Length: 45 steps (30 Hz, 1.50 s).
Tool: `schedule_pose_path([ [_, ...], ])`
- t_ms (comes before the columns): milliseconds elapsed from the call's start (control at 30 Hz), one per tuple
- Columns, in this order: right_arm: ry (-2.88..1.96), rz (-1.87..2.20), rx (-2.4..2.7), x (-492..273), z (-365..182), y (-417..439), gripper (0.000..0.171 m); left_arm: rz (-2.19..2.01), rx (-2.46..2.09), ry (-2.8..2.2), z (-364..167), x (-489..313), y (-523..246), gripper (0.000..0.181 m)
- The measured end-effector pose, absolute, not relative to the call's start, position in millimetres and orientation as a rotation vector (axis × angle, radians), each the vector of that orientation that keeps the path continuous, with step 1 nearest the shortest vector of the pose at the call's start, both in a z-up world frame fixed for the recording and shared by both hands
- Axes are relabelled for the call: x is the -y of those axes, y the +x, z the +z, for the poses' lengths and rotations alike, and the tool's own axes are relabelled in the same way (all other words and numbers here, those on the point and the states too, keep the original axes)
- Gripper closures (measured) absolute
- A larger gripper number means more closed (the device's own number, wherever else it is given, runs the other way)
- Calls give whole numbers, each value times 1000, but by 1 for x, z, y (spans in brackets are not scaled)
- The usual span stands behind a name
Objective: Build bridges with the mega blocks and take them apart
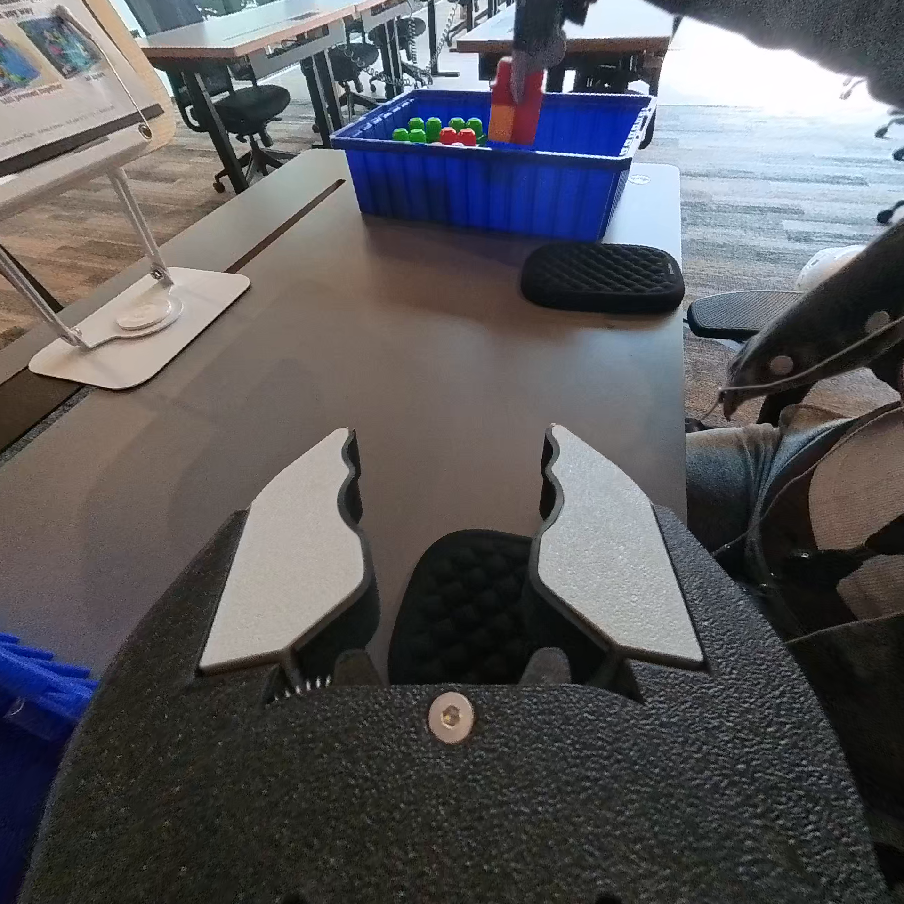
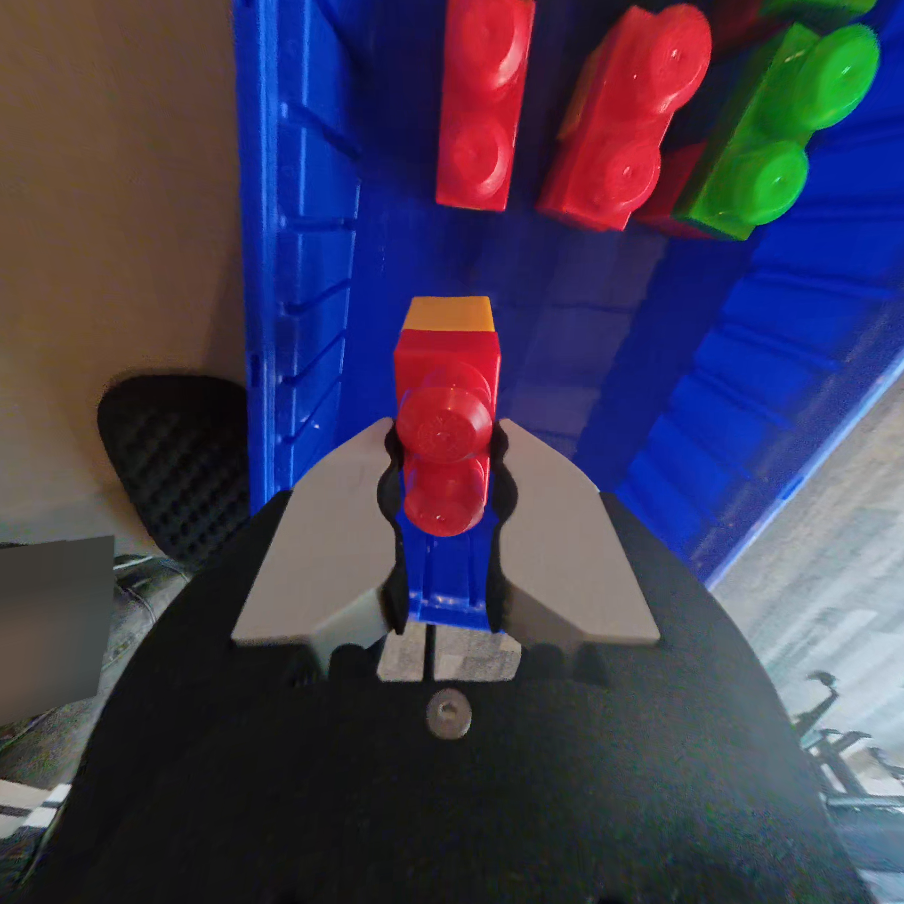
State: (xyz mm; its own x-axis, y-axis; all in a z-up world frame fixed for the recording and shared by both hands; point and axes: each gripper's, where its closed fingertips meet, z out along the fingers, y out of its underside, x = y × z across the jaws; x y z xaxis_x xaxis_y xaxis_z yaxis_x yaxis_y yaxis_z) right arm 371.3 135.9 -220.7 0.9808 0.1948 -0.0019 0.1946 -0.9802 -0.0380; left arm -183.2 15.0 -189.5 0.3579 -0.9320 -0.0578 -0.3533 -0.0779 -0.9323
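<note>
While your right gripper (image 2: 446,469) hung over the blue bin (image 2: 303,205), it was clamped on a red two-stud block (image 2: 447,430), jaws pressed to both its sides near frame centre in the right wrist view. An orange block (image 2: 450,313) sat attached under the red one, so you held a small stack, not a single piece. In the left wrist view the same stack (image 1: 516,105) showed at top centre, raised above the bin's far rim (image 1: 489,151); whether it had cleared the bin or was going down into it, I could not tell.

Your left gripper (image 1: 450,469) was spread wide and held nothing, low in its frame over the dark tabletop (image 1: 391,318). Nothing stood on that tabletop as a bridge. Only a black padded rest (image 1: 601,276) at right and a white stand base (image 1: 142,327) at left sat there.

Loose pieces lay in the bin: two red blocks (image 2: 482,102) and a green block (image 2: 782,132) along the top of the right wrist view, more green and red studs (image 1: 435,131) in the left one.

Judged from this, you were either at the start of a build or at the tail of taking apart. No span or second pillar was visible. If building, nearly all remained; if dismantling, this stack looked like the last bit, and it needed splitting.
</note>
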Motion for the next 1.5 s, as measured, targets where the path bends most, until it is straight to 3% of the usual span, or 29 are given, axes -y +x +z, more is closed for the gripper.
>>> schedule_pose_path([
  [500,-3110,12,159,-149,-288,364,136,-726,-1188,-1624,-189,-12,-183,111],
  [967,-3138,27,136,-151,-303,358,136,-719,-1180,-1620,-188,-13,-186,111],
  [1100,-3129,-8,120,-152,-302,361,107,-720,-1179,-1618,-187,-13,-186,111],
  [1333,-3057,-103,138,-154,-278,368,80,-712,-1188,-1619,-188,-13,-185,110],
  [1500,-2904,-169,209,-156,-234,364,85,-709,-1183,-1616,-187,-13,-185,110],
])
